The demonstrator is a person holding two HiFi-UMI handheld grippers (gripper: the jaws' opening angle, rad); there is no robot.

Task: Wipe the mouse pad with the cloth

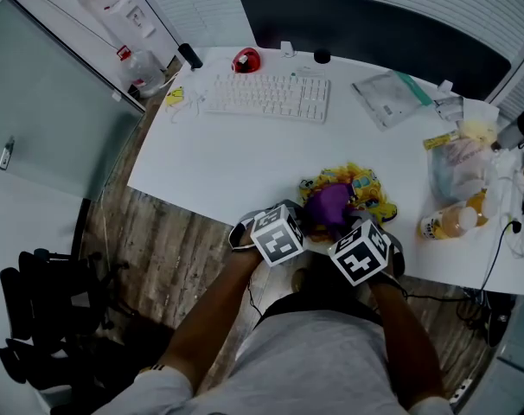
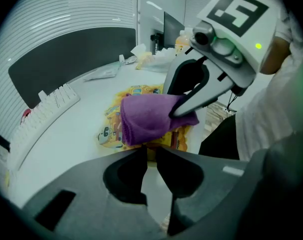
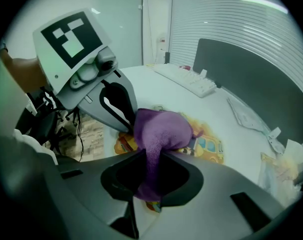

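Looking down from the head view, I see both tongs close together at the near edge of the white bench [image 1: 219,162], right in front of the person's body. The mouse pad [image 3: 211,146], yellow with cartoon prints, lies flat on the bench near that edge. The purple cloth [image 3: 161,129] sits bunched on top of the pad, over its near part.

The right tongs [image 3: 150,154] are closed on the cloth. In the right gripper view a fold of the purple fabric passes between the two jaws and hangs down behind their tips, while the rest of the cloth rests as a lump on the pad just beyond.

The left tongs [image 2: 150,151] have their jaws drawn nearly together, with only a thin gap. Their tips meet the near edge of the mouse pad, just under the cloth, and they seem to pinch that edge. The two tongs reach the cloth from opposite sides.

Farther back on the bench, well apart from the pad, a white keyboard [image 1: 266,96] lies near the far edge, with a small red object [image 1: 246,60] just behind it. A clear plastic pouch [image 1: 387,98] lies to the right of the keyboard. A bottle with an orange drink [image 1: 448,223] lies on its side to the right of the pad.
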